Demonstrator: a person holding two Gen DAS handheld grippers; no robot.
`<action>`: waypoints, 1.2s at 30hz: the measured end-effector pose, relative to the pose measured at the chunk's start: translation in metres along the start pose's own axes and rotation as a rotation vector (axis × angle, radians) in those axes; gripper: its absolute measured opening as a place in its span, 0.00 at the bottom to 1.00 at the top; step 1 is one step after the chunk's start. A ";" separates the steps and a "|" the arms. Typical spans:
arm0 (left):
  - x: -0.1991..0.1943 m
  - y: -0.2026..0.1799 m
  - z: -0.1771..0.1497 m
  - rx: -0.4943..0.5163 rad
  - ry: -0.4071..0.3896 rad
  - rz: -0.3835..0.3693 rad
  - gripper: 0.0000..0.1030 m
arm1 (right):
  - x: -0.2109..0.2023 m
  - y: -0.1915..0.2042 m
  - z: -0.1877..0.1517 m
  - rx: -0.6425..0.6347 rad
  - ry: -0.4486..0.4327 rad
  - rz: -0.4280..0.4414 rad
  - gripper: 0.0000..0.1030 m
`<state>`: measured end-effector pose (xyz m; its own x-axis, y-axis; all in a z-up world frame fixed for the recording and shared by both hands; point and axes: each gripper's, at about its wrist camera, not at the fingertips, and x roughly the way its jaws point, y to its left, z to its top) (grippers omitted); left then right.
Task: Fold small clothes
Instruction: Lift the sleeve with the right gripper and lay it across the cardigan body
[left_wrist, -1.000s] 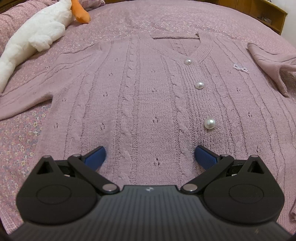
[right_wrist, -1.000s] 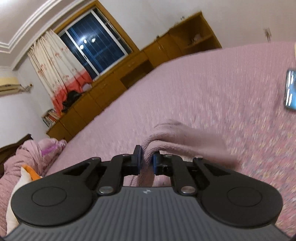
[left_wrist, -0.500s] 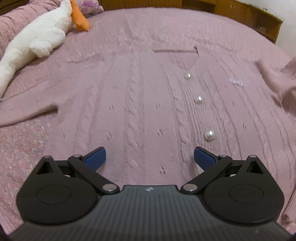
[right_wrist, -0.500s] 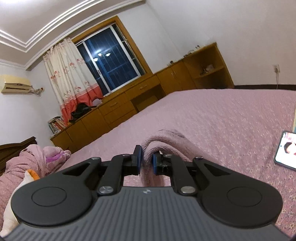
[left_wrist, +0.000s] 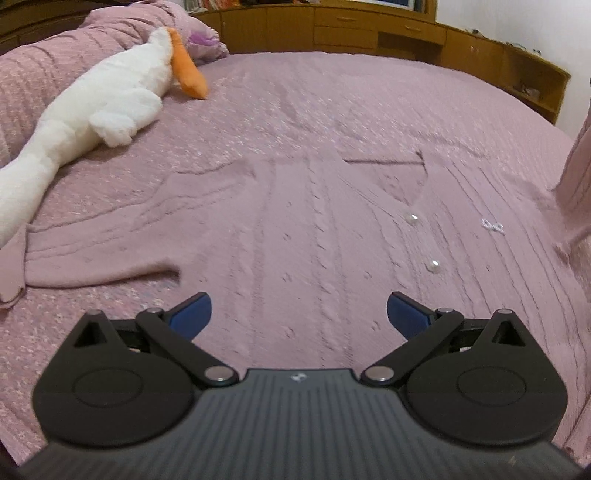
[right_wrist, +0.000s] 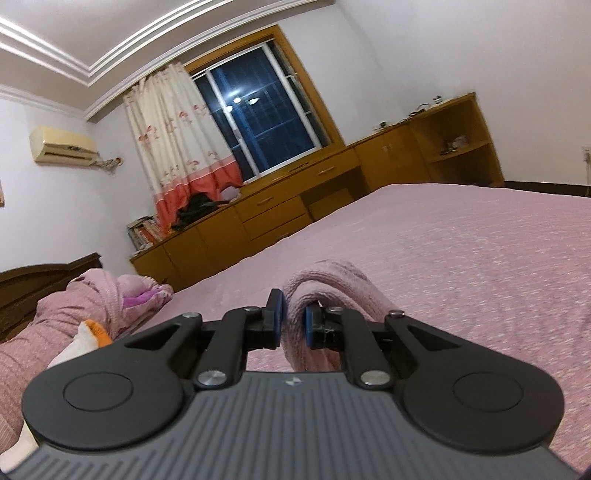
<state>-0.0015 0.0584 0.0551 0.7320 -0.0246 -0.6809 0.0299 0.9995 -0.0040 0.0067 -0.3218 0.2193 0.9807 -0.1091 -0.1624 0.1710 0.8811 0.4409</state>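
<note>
**Sleeve pinched and lifted on the right; left fingers spread wide above the cardigan**

Spread flat, front up, on the pink bedspread (left_wrist: 332, 96): a pink cable-knit cardigan (left_wrist: 303, 236), V-neck toward the far side, two pearl buttons (left_wrist: 432, 265) down the placket, a small white bow motif (left_wrist: 493, 225) on the chest panel at the right of the view. One sleeve (left_wrist: 99, 266) laid out flat to the left, cuff at the picture's edge. The other sleeve raised off the bed, seen as a band of knit climbing the right border of the left wrist view (left_wrist: 578, 177).

Left gripper (left_wrist: 298, 314): blue fingertips (left_wrist: 192, 314) far apart, nothing between them, nothing touched. Poised over the lower body of the cardigan, tilted downward, the knit lying past and beneath the tips, buttons just beyond the right-hand finger.

Right gripper (right_wrist: 293, 325): closed almost fully on the sleeve (right_wrist: 332, 291), only the thickness of the knit left between the blue pads (right_wrist: 279, 317). Fabric looped up over the tips in a rounded fold and draped down between and behind the fingers. Pointed close to level, looking across the bed toward the wooden cabinets (right_wrist: 280, 218), the curtained window (right_wrist: 258, 122) and a wall-mounted air conditioner (right_wrist: 62, 146).

At the head of the bed, left of the garment: a white plush goose (left_wrist: 96, 110) with an orange beak, well apart from both grippers, beside a bundled pink quilt (right_wrist: 92, 299).
</note>
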 end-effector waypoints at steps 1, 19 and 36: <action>0.000 0.003 0.001 -0.008 -0.002 0.004 1.00 | 0.001 0.009 -0.004 -0.004 0.005 0.005 0.12; -0.008 0.059 -0.001 -0.109 -0.011 0.073 1.00 | 0.049 0.171 -0.127 -0.170 0.131 0.120 0.12; -0.004 0.080 -0.011 -0.153 0.007 0.090 1.00 | 0.106 0.224 -0.271 -0.245 0.431 0.195 0.12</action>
<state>-0.0092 0.1390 0.0493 0.7224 0.0648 -0.6884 -0.1400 0.9887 -0.0538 0.1229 -0.0113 0.0620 0.8552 0.2208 -0.4689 -0.0883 0.9536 0.2880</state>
